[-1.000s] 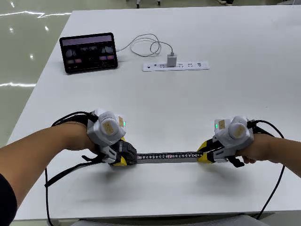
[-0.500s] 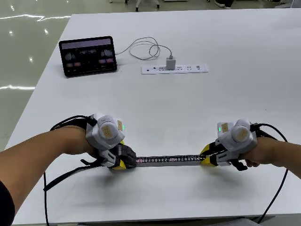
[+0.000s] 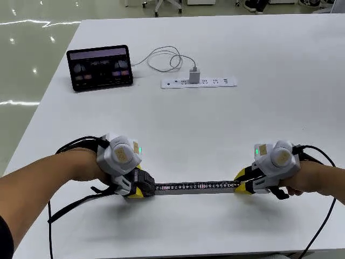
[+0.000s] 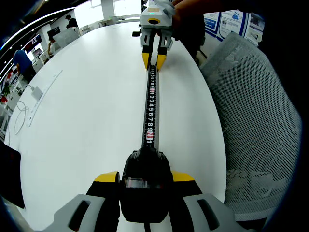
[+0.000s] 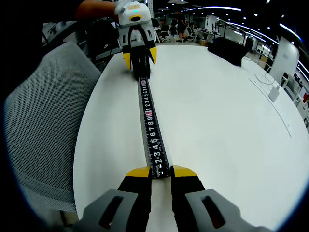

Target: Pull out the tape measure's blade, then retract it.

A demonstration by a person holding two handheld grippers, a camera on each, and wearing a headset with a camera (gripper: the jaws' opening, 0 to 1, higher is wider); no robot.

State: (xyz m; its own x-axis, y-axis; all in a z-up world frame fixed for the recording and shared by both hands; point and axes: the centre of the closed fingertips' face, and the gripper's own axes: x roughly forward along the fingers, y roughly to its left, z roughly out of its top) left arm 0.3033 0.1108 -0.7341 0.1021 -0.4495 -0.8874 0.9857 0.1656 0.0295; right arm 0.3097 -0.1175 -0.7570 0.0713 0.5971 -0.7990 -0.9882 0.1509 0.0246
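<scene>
The black tape measure case (image 4: pixel 145 183) lies low on the white table (image 3: pixel 215 135), clamped between the yellow-tipped jaws of my left gripper (image 3: pixel 139 187). Its black numbered blade (image 3: pixel 195 186) runs flat along the table to my right gripper (image 3: pixel 241 182), which is shut on the blade's end. In the right gripper view the blade (image 5: pixel 150 130) stretches from my right gripper (image 5: pixel 161 172) to the case (image 5: pixel 140 65) held by the left gripper (image 5: pixel 139 54). In the left gripper view the blade (image 4: pixel 151 106) reaches the right gripper (image 4: pixel 154 59).
A tablet (image 3: pixel 99 67) stands at the back left. A white power strip (image 3: pixel 198 82) with a charger and looped cable (image 3: pixel 161 58) lies behind the middle. A grey mesh chair (image 4: pixel 256 125) sits beside the table's near edge. Black cables trail from both grippers.
The right gripper has moved further right with the blade's end, so more of the blade shows between the grippers. The left gripper holds the case in about the same place.
</scene>
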